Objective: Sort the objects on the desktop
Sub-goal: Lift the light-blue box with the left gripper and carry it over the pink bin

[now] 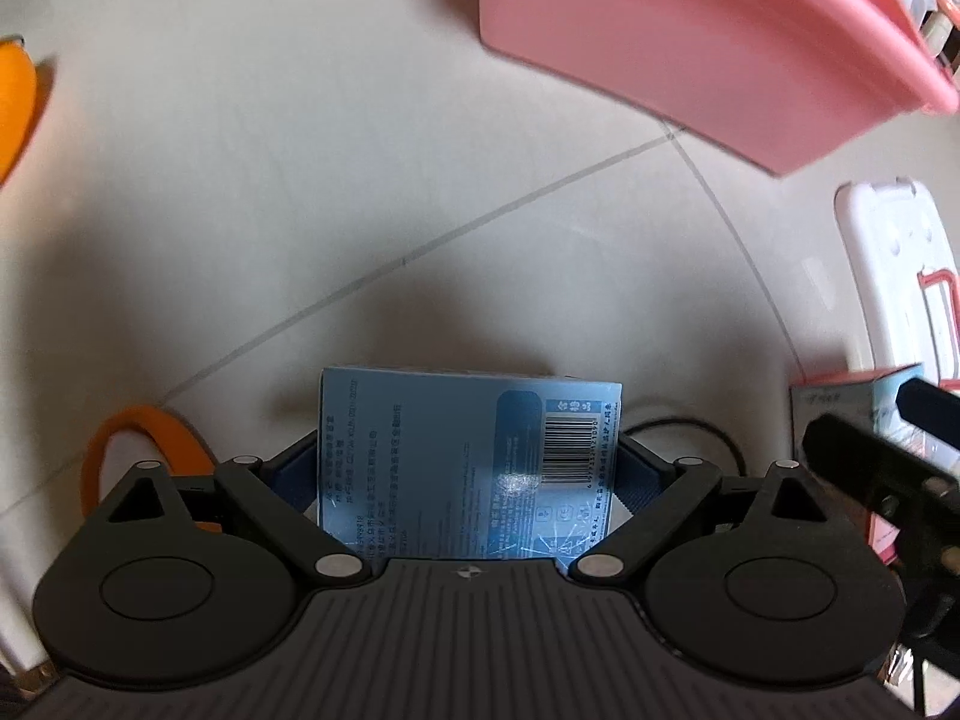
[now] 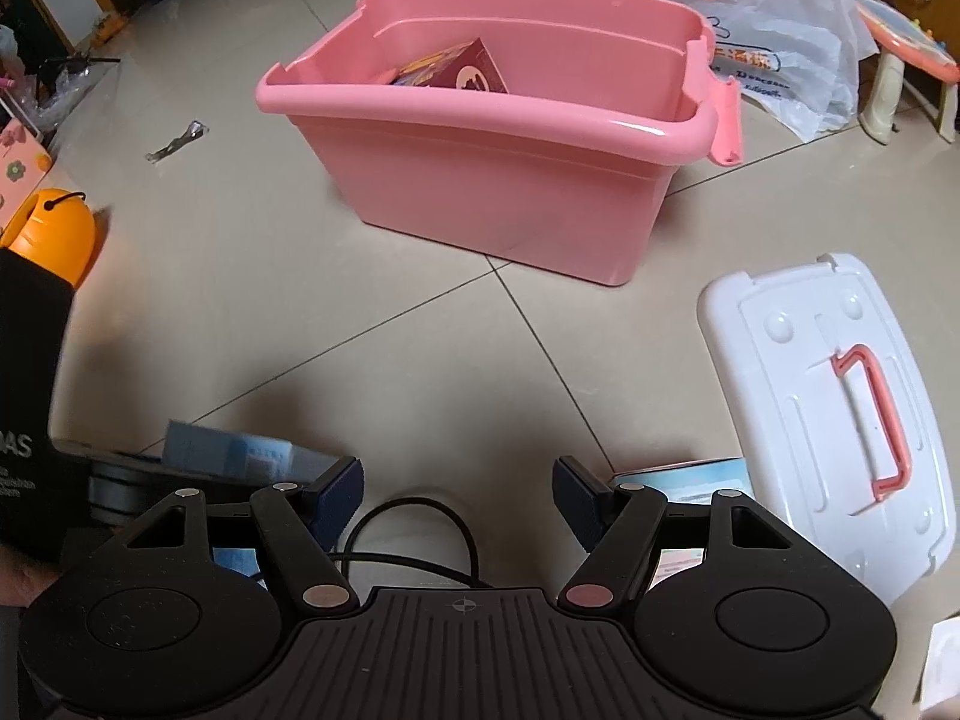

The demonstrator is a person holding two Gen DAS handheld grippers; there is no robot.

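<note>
My left gripper point(image 1: 471, 465) is shut on a blue box point(image 1: 462, 456) with a barcode, holding it by its two sides just above the tiled floor. The same blue box point(image 2: 228, 450) shows at the lower left of the right wrist view. My right gripper point(image 2: 459, 498) stands open over a black cable point(image 2: 420, 522), with nothing between its fingers. A light blue box point(image 2: 690, 477) lies just beyond its right finger. The pink bin point(image 2: 492, 192) stands ahead on the floor with a red box point(image 2: 462, 69) inside; in the left wrist view the pink bin point(image 1: 690, 42) is at the upper right.
A white lid point(image 2: 828, 396) with a pink handle lies to the right. An orange object point(image 2: 57, 228) and a black box point(image 2: 30, 414) are at the left. An orange ring point(image 1: 144, 438) lies under the left gripper. Plastic bags point(image 2: 768, 30) sit behind the bin.
</note>
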